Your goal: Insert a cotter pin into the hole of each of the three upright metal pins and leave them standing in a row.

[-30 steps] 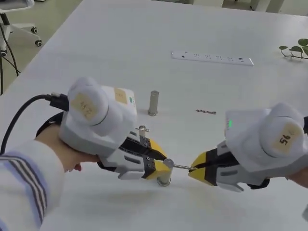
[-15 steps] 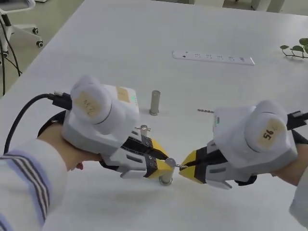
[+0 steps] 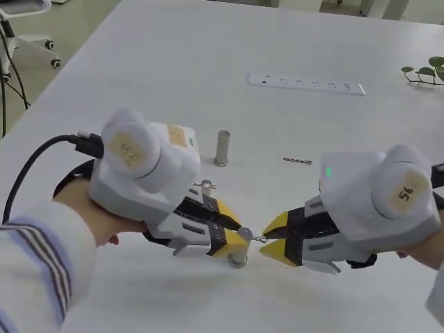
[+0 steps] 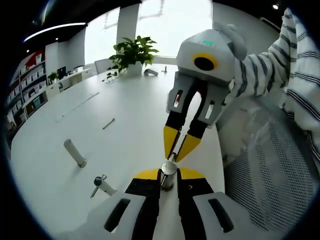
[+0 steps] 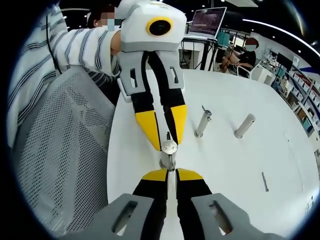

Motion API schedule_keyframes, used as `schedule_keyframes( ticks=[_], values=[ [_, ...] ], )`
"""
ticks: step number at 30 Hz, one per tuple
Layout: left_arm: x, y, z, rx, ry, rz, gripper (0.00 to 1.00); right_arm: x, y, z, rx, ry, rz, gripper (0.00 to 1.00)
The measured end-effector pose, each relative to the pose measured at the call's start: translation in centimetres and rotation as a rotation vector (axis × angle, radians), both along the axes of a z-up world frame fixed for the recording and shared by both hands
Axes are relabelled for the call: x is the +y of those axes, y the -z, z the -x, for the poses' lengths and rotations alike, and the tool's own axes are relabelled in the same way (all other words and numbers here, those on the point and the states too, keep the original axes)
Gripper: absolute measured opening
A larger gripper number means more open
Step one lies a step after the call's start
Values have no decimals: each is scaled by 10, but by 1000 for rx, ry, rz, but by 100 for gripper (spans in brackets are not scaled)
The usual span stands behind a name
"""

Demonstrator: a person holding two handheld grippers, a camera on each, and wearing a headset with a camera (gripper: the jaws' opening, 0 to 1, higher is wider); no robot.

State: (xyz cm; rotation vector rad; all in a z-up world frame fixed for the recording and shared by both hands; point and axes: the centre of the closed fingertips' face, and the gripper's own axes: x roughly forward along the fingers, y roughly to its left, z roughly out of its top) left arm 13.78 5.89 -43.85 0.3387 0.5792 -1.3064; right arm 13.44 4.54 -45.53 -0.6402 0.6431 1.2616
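Head view: I look down on a white workbench (image 3: pixel 173 55). My left gripper (image 3: pixel 234 241) is clenched around the nearest metal pin (image 3: pixel 238 259), which I judge keeps it upright with its cross hole turned toward the other hand. My right gripper (image 3: pixel 267 240) pinches a cotter pin (image 3: pixel 258 238) held level, its tip at the pin's head and, I judge, entering the hole. Behind stand a second pin (image 3: pixel 206 189), already fitted with its cotter pin, and a bare third pin (image 3: pixel 222 148), so the three form a loose row running away from me. A spare cotter pin (image 3: pixel 297 161) lies flat near the bare one, within easy reach. Farther back lie a white power strip (image 3: pixel 306 84) and a leafy sprig (image 3: pixel 424 71).

Left gripper view: the left gripper (image 4: pixel 168 176) closes on both sides of the nearest metal pin (image 4: pixel 168 169). The right gripper (image 4: pixel 176 152) faces it, yellow tips meeting in a narrow V at the pin's head. A potted plant (image 4: pixel 134 50) stands at the bench's far end under bright windows.

Right gripper view: the right gripper (image 5: pixel 168 175) has its jaws almost together, just short of the nearest metal pin (image 5: pixel 169 148), with the left gripper (image 5: pixel 167 137) gripping the pin from the opposite side. Around the bench are a mesh chair (image 5: pixel 65 125) and a lit screen (image 5: pixel 206 22).
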Motion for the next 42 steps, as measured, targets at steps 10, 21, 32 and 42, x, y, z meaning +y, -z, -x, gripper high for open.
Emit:
schedule_keyframes(
  ticks=[10, 21, 32, 42],
  values=[
    [0, -1, 0, -3, 0, 0, 9, 6, -3, -1, 5, 23, -30, 0],
    [0, 0, 0, -49, 29, -4, 9, 3, -3, -6, 3, 80, -74, 4],
    [16, -11, 5, -57, -18, 108, 30, 4, 4, -6, 43, 168, -166, 25],
    [50, -14, 11, -52, -145, 187, 78, 20, 3, -6, 108, 208, -350, 28]
  ],
)
